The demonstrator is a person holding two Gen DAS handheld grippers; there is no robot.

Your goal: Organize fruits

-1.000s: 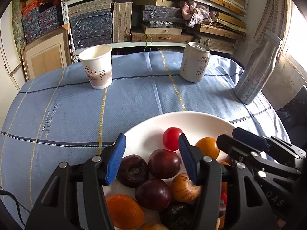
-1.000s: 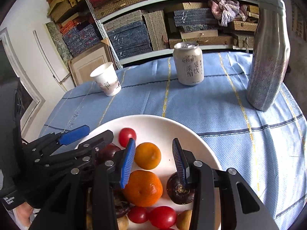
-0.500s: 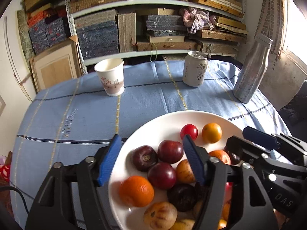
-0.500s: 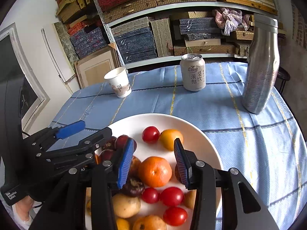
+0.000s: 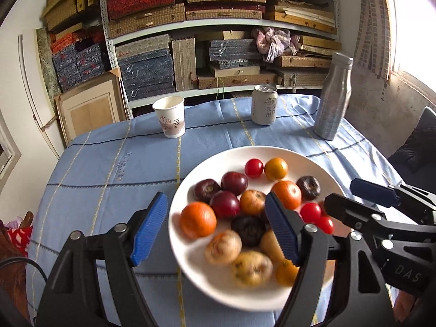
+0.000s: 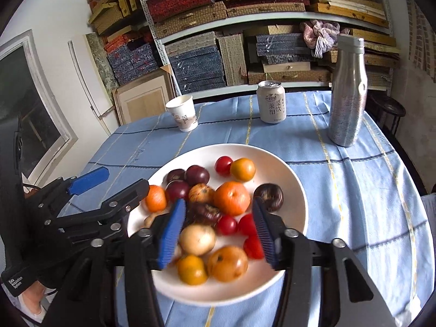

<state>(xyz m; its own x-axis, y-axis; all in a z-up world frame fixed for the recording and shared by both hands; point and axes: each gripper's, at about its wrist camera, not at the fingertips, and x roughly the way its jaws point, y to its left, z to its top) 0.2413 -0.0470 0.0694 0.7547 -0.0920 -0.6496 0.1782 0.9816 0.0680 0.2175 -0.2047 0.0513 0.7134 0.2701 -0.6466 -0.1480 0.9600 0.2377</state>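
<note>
A white plate on the blue tablecloth holds several fruits: oranges, dark plums, cherry tomatoes and tan fruits. My left gripper is open and empty, raised above the plate's near left side. My right gripper is open and empty, raised above the plate's near edge. Each gripper shows in the other's view, the right one and the left one.
A paper cup, a drink can and a silver bottle stand at the table's far side. Shelves of boxes rise behind. The table edge drops off left and right.
Both grippers have pulled back and risen from the plate, so the whole plate and more of the table now show. Both stay open and empty.
</note>
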